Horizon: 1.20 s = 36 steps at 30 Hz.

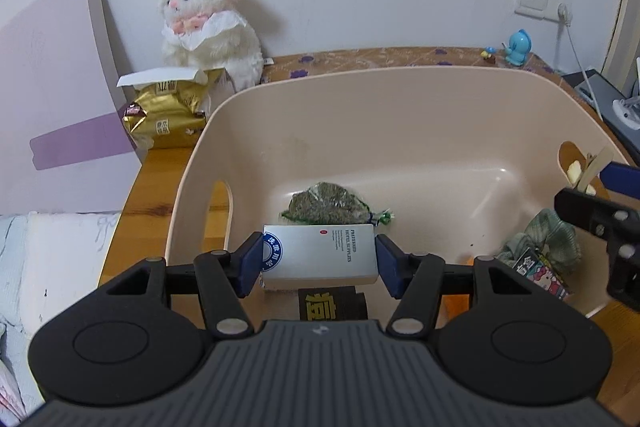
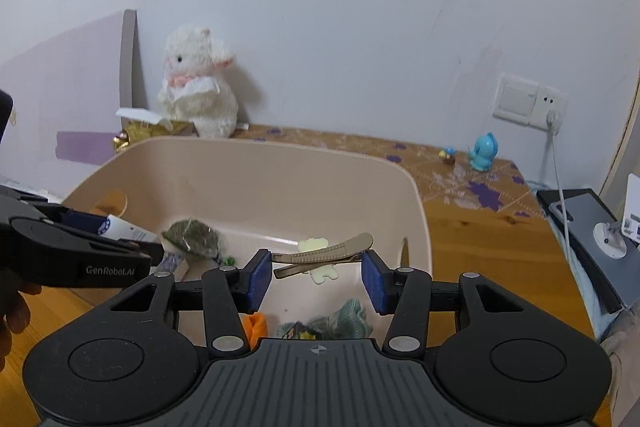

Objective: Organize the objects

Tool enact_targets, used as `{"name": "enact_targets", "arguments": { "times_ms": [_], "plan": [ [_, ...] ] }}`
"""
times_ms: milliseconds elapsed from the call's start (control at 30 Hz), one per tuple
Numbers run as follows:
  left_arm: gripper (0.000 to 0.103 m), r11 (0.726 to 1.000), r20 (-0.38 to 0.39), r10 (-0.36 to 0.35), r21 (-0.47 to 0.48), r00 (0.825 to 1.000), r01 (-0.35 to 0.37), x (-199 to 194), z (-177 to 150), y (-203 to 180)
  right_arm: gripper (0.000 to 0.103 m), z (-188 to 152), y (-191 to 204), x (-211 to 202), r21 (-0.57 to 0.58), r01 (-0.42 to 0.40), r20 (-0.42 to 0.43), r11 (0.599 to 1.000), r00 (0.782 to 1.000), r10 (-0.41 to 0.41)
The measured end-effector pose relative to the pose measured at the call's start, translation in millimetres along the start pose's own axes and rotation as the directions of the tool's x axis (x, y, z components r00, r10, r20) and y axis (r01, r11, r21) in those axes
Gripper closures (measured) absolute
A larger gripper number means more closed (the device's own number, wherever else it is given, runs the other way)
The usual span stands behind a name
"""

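silver rectangular box printed with hotel-supplies lettering (image 1: 320,254): pinched across its short ends by the left gripper (image 1: 320,259), blue fingers (image 1: 252,263) flat on both sides, held above the near edge of the beige plastic tub (image 1: 400,115). likely on its way in, gripped endwise so it can go down flat.

tan metal hair clip with a pale yellow charm (image 2: 324,254): sits between the spread fingers of the right gripper (image 2: 318,273). its left end touches the left pad (image 2: 258,275); the right pad looks apart from it. cannot tell if it is truly gripped or just released over the tub.

already in the tub: clear bag of dried green herbs (image 1: 326,205), green plaid cloth (image 1: 548,239), a small cartoon-printed pack (image 1: 544,271), something orange (image 2: 256,325), a dark pack with yellow lettering (image 1: 330,303).

tub stands on the wooden bench (image 1: 160,179). white plush lamb (image 1: 208,23) and gold foil packet (image 1: 168,115) stay outside, behind it.
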<state>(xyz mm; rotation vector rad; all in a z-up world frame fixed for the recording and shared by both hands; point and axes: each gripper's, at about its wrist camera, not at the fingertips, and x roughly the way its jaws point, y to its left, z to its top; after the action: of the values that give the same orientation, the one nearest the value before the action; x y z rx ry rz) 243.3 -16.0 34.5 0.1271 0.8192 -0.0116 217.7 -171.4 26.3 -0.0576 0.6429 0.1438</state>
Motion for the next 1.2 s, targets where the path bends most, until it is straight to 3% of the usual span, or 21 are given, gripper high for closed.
{"name": "enact_targets", "arguments": {
  "times_ms": [67, 200, 400, 800, 1200],
  "plan": [
    [0.036, 1.0, -0.005, -0.002, -0.006, 1.0, 0.002, -0.7, -1.0, 0.5, 0.046, -1.1, -1.2, 0.5, 0.009, -0.006, -0.008, 1.0, 1.0, 0.006],
    [0.019, 1.0, 0.007, -0.014, -0.009, 1.0, 0.015, -9.0, -1.6, 0.2, 0.03, -1.4, -4.7, -7.8, 0.021, -0.001, 0.008, 1.0, 1.0, 0.001],
    [0.017, 1.0, 0.03, -0.014, -0.01, 0.999, 0.015, -24.9, -4.2, -4.1, 0.012, 0.8, -18.8, -28.2, 0.063, -0.007, 0.035, 0.998, 0.999, 0.004],
    [0.012, 0.999, 0.097, -0.002, -0.034, 0.995, 0.005, -76.4, -24.1, -2.6, 0.0, -11.5, -16.6, -79.0, 0.052, 0.005, 0.078, 0.999, 0.997, -0.009],
    [0.012, 0.997, 0.128, 0.017, -0.074, 0.992, -0.007, -126.2, -60.4, 6.4, 0.0, -38.1, 1.5, -120.9, 0.03, -0.001, 0.09, 1.0, 0.996, -0.001]
  ]
}}
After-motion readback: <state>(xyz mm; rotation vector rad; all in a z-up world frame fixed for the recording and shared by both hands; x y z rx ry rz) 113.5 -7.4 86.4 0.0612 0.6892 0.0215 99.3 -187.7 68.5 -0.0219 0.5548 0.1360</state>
